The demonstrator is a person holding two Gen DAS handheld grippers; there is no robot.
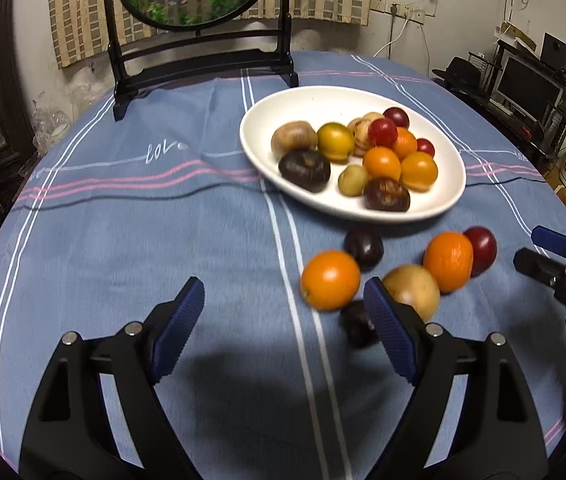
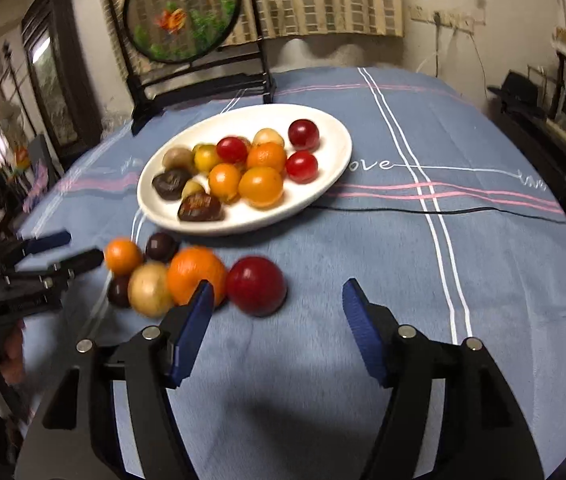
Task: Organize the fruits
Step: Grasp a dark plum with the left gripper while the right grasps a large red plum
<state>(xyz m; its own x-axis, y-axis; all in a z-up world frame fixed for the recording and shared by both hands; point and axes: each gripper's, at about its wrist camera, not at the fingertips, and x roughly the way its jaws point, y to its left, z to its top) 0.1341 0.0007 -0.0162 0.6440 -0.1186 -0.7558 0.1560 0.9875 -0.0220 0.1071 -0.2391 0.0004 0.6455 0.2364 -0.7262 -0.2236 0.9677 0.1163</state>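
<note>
left hand-held gripper (image 1: 283, 316) jaws apart, nothing between them, low over the blue striped cloth on the surface (image 1: 123, 240). just right of it a loose cluster of six fruits on the cloth: orange fruit (image 1: 330, 280), dark plum (image 1: 364, 248), tan fruit (image 1: 413, 290), second dark fruit (image 1: 357, 322) partly behind the pad, bigger orange (image 1: 448, 261), red plum (image 1: 482, 250). white plate (image 1: 267, 120) behind the cluster, holding about a dozen mixed fruits. right hand-held gripper (image 2: 277, 300) jaws apart, empty, red plum just ahead of its left pad.
</note>
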